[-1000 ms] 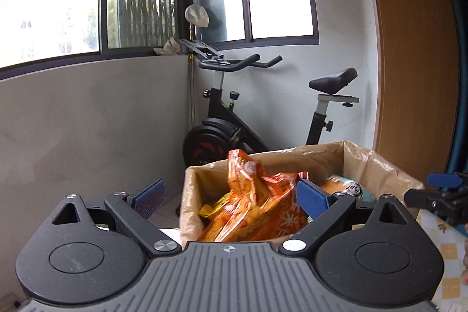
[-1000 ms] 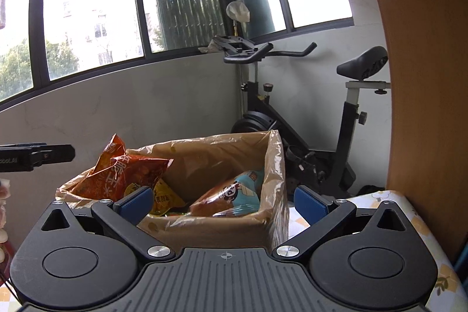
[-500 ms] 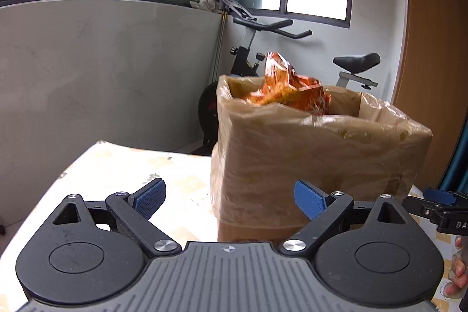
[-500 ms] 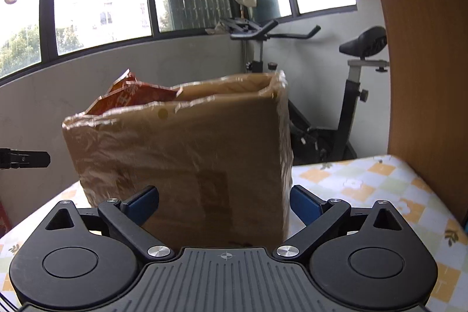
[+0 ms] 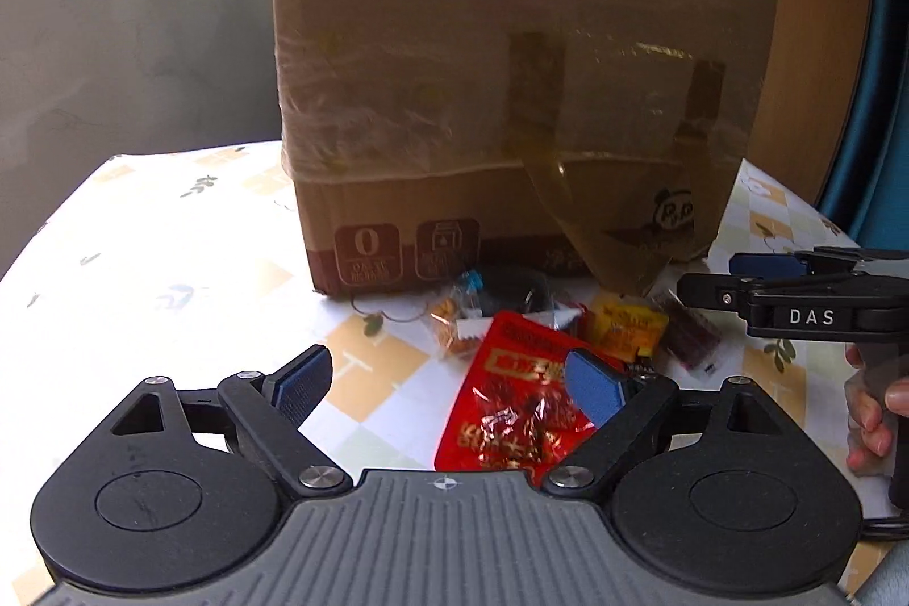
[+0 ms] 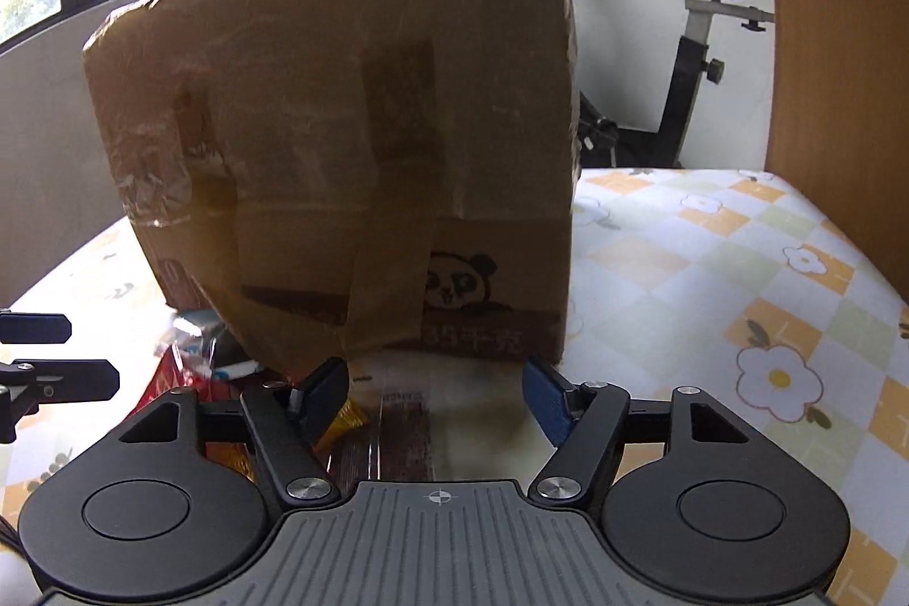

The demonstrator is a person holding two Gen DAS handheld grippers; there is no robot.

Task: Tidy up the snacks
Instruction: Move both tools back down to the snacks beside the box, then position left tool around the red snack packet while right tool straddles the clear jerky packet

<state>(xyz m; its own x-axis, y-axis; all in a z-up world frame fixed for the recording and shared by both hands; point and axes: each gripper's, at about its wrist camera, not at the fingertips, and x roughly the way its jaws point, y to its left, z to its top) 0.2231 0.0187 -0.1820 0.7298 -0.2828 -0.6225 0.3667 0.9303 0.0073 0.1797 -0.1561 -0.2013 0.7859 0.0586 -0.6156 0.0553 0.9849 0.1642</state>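
My taped cardboard box (image 5: 511, 95) stands on the worktop (image 5: 170, 254) with its checked flower cloth; it fills most of both views, its top edge cut off. Open cloth lies left of the box in the left view and right of it in the right view, out to the worktop's rounded rim by a wooden panel (image 6: 841, 38). The loose snacks sit in a small heap right against the box's foot. My left tongs (image 5: 449, 381) are wide and closing slowly, nothing pressed; the red snack packet (image 5: 511, 407) lies below and between the pads, its near end hidden by the tongs body. Behind it are a yellow packet (image 5: 628, 330), a dark red wrapped piece (image 5: 690, 339) and small clear-wrapped bits (image 5: 460, 322), blurry. My right tongs (image 6: 434, 393) are about half open and closing over a pale packet with a brown stripe (image 6: 409, 430) lying just in front of the box; I can't tell whether the pads touch it. A gold wrapper corner (image 6: 349, 421) pokes past the left pad. My right hand's fingers (image 5: 869, 413) show at the left view's edge. An exercise bike (image 6: 699, 55) stands behind the worktop.
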